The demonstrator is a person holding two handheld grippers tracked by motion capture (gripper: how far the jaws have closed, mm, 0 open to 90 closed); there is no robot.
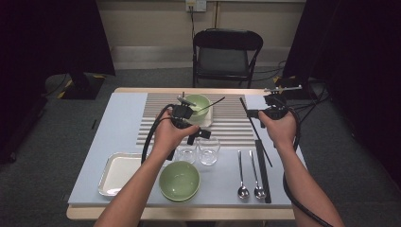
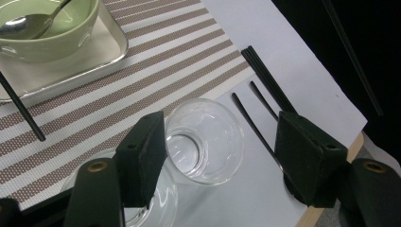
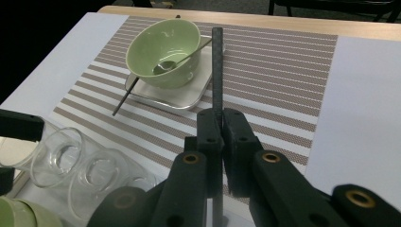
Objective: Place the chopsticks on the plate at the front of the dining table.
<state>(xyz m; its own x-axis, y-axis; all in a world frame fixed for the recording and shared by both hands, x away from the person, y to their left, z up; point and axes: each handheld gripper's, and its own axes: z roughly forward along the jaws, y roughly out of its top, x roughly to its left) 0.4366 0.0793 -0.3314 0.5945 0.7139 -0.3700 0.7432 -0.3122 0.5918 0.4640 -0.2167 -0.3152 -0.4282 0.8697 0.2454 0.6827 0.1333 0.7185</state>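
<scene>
1. The right gripper (image 3: pixel 221 127) has its fingers pressed together on a black chopstick (image 3: pixel 217 66), which rises straight up the middle of the right gripper view. Pinched low like this, most of the stick stays free to be aimed and laid down.
2. In the high view that chopstick runs up and left from the right gripper (image 1: pixel 270 112), right of centre, lifted off the worktop (image 1: pixel 118 123).
3. The left gripper (image 2: pixel 217 151) has its fingers spread wide, holding nothing, either side of a clear glass (image 2: pixel 205 139) at the middle of its view. I judge the wide gap is set to take the glass's rim.
4. A second glass (image 1: pixel 186 153) stands just beside the first, so a careless close could knock it.
5. A green bowl with a spoon (image 3: pixel 163 45) sits on a small tray (image 3: pixel 184 97), upper left of the right gripper view, with another chopstick (image 3: pixel 126 97) leaning beside it; probably the held one belongs there.
</scene>
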